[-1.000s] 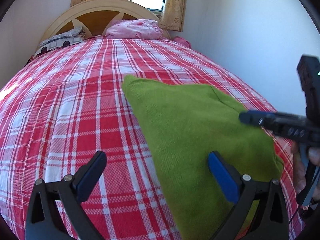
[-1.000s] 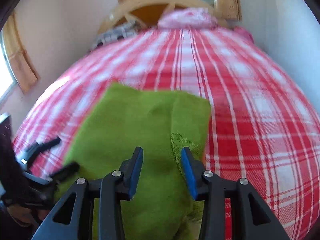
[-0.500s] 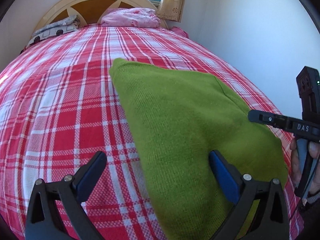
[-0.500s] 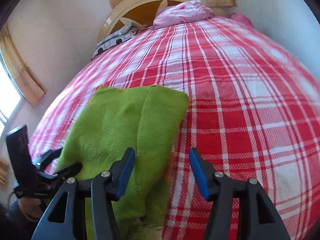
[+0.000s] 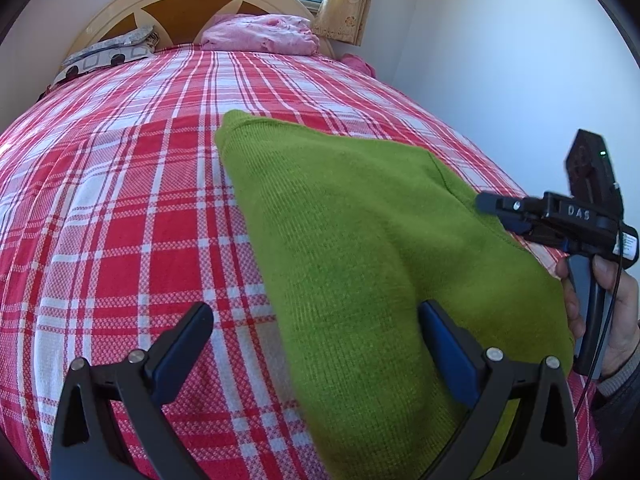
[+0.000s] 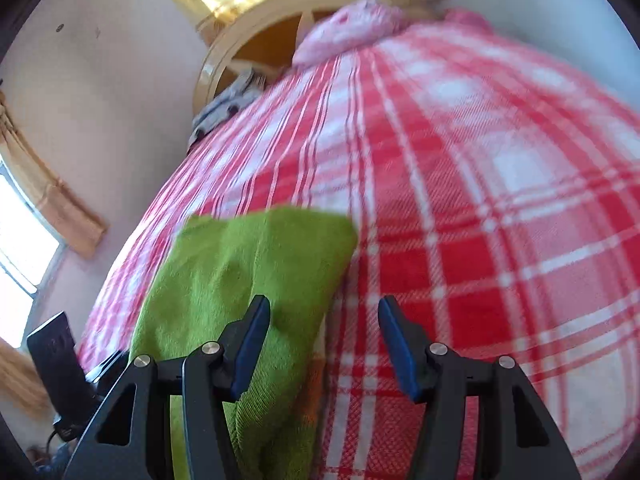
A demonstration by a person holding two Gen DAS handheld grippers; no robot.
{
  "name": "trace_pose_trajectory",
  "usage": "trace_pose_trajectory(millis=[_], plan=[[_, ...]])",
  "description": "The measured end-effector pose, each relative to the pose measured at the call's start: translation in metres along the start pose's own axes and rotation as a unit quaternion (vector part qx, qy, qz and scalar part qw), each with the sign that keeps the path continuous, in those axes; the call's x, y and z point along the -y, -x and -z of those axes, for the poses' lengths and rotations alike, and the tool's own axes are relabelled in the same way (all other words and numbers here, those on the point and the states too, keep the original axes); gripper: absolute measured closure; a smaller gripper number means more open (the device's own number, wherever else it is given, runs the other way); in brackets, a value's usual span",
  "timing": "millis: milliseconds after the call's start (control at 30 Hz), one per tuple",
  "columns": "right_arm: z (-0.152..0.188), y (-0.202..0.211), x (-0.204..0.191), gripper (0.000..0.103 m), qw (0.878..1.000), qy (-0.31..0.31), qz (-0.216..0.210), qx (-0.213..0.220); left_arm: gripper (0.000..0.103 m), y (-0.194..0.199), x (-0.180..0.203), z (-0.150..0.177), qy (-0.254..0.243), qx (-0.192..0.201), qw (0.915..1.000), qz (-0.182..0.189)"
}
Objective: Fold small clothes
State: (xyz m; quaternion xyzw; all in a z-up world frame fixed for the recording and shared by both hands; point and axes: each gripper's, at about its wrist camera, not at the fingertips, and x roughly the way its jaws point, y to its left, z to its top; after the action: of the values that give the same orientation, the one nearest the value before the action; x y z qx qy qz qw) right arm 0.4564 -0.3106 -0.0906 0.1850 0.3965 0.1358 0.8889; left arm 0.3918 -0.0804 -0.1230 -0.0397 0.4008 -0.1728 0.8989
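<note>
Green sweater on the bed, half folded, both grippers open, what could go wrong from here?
The sweater lies free: neither the left gripper nor the right gripper pinches it, so the fold may spring back. Its near end seems to overhang the bed's edge and could slip off. The grippers are close together and might collide when regrasping.

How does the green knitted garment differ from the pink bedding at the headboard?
The green knitted garment lies flat and folded in the middle of the bed; the pink bedding is crumpled into a heap by the headboard. The garment is plain olive green and ribbed; the bedding is pale pink and wrinkled. Both rest on the red plaid bedspread.
</note>
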Motion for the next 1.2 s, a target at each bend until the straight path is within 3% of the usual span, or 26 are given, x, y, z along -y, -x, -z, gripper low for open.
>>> trace_pose_trajectory(millis=[100, 167, 267, 333, 367, 400, 433, 533, 633, 767, 900, 967, 1033, 1167, 1200], plan=[[-0.002, 0.022, -0.035, 0.046, 0.998, 0.049, -0.01, 0.03, 0.0, 0.009, -0.002, 0.001, 0.005, 0.021, 0.9998, -0.005], [0.001, 0.025, -0.067, 0.046, 0.994, 0.106, -0.002, 0.023, 0.0, 0.026, -0.003, 0.004, 0.008, 0.064, 0.9976, -0.023], [0.013, 0.006, -0.106, 0.046, 0.987, 0.146, -0.058, -0.03, 0.0, 0.041, -0.01, 0.004, 0.035, 0.107, 0.9931, -0.032], [0.022, -0.015, -0.126, 0.046, 0.981, 0.165, -0.075, -0.068, 0.0, 0.04, -0.016, 0.003, 0.049, 0.105, 0.9925, -0.04], [0.027, -0.034, -0.133, 0.046, 0.977, 0.174, -0.061, -0.104, 0.0, 0.035, -0.018, 0.004, 0.054, 0.089, 0.9935, -0.046], [0.029, -0.05, -0.132, 0.046, 0.977, 0.161, -0.043, -0.132, 0.0, 0.027, -0.017, 0.004, 0.047, 0.067, 0.9943, -0.068], [0.027, -0.063, -0.128, 0.046, 0.977, 0.151, -0.025, -0.145, 0.0, 0.02, -0.017, 0.004, 0.046, 0.046, 0.9956, -0.067], [0.018, -0.062, -0.127, 0.047, 0.979, 0.147, -0.029, -0.141, 0.0, 0.017, -0.021, 0.002, 0.053, 0.04, 0.9966, -0.049], [0.012, -0.034, -0.108, 0.045, 0.986, 0.131, -0.042, -0.098, 0.0, 0.022, -0.022, 0.005, 0.054, 0.049, 0.9967, -0.034], [0.004, -0.001, -0.037, 0.044, 0.998, 0.027, -0.044, -0.048, 0.0, 0.016, -0.015, 0.007, 0.037, 0.034, 0.9986, 0.017], [0.005, -0.013, 0.006, 0.038, 0.995, -0.032, -0.061, -0.073, 0.0, 0.005, -0.003, 0.006, 0.012, 0.004, 0.9993, 0.034], [0.009, -0.029, 0.015, 0.038, 0.989, -0.059, -0.098, -0.098, 0.0, -0.001, -0.008, 0.006, 0.026, -0.01, 0.9982, 0.053], [0.008, -0.036, 0.017, 0.038, 0.988, -0.064, -0.104, -0.091, 0.0, -0.004, -0.012, 0.005, 0.039, -0.016, 0.9967, 0.069], [0.001, -0.048, 0.016, 0.039, 0.987, -0.074, -0.115, -0.083, 0.0, -0.004, -0.004, 0.006, 0.028, -0.016, 0.9978, 0.057], [0.0, -0.054, 0.013, 0.046, 0.986, -0.07, -0.127, -0.087, 0.0, -0.005, -0.003, 0.005, 0.025, -0.015, 0.9981, 0.055]])
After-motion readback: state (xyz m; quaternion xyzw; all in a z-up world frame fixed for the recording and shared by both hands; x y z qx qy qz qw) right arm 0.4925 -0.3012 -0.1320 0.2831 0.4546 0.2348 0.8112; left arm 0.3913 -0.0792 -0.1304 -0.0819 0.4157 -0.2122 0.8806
